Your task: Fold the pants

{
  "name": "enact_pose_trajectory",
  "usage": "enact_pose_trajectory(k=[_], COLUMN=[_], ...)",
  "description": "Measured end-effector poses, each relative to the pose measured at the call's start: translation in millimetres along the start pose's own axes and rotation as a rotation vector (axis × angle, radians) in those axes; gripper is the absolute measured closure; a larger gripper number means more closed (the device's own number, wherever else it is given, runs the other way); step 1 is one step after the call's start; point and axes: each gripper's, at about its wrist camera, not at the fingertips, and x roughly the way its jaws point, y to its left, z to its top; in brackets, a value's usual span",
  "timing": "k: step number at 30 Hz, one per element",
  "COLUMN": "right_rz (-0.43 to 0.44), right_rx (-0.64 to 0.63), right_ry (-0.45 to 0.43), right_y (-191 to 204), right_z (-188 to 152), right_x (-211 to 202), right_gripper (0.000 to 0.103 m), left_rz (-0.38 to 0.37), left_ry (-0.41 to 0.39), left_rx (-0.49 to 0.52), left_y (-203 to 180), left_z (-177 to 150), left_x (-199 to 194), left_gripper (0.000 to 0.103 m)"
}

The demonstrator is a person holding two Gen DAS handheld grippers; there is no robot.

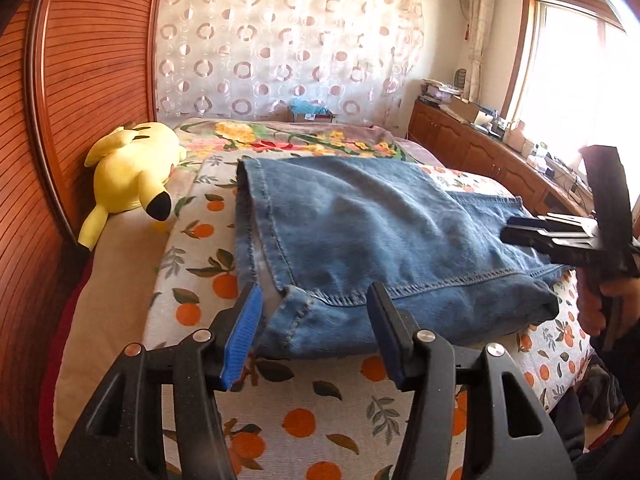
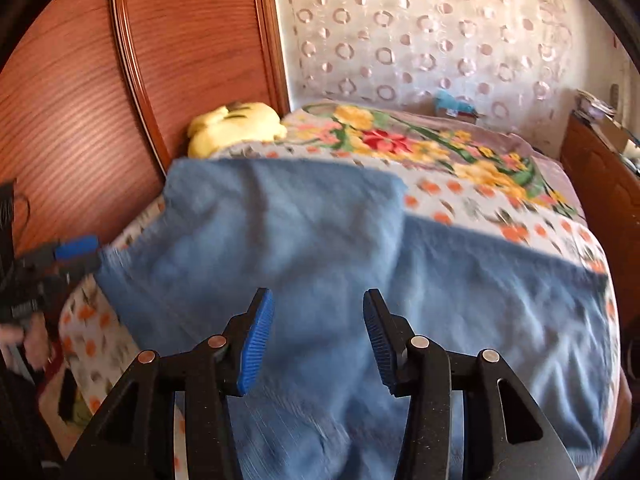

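On the bed's near edge: blue denim pants (image 1: 360,240), already doubled over, are lying flat on the orange-printed white bedspread (image 1: 320,420), hem end toward the wooden headboard (image 1: 80,80).
Long axis: running along the near edge, from the hem side by the yellow plush toy (image 1: 128,176) across to the far side, where a lower layer is sticking out past the upper one.
Left gripper (image 1: 314,332): jaws standing apart, nothing pinched; the near hem corner is lying just ahead of and between the blue pads.
Right gripper (image 2: 318,338): jaws apart, empty, hovering over mid-cloth; in the left view it is reaching in from the right edge.
Nearer hand: left for the hem corner, right for the opposite end, by my reading.
Likely next: each closing on its own end for another fold.
Hard to make out: right view is smearing with motion, seams unreadable; waistband is not identifiable; the bed's right side is being cut off.
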Motion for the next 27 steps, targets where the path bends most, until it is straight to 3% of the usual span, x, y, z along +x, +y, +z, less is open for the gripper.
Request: enact_pose_trajectory(k=[7,11,18,21,27], right_rz=[0.002,-0.035,-0.039,-0.051,-0.020], right_rx=[0.019,-0.006,-0.006,-0.013,0.009], right_ry=[-0.019,-0.015,-0.020,-0.043,-0.024], right_y=[3,5,7,10,-1], right_z=[-28,-44,-61,-63,-65], right_x=[-17,-14,-9,-14,-7], right_gripper=[0.055,0.055,0.055,0.055,0.055], left_rz=[0.002,0.014,0.010,-0.003,0.019], left_ry=[0.038,0.031,0.002,0.008,0.015], left_rx=[-0.048,-0.046,-0.042,-0.038,-0.053], left_y=[3,4,5,6,10], left_z=[-11,-13,-17,-21,-28], left_x=[11,9,-6,-10,-14], left_gripper=[0.049,0.069,0.093,0.099,0.099])
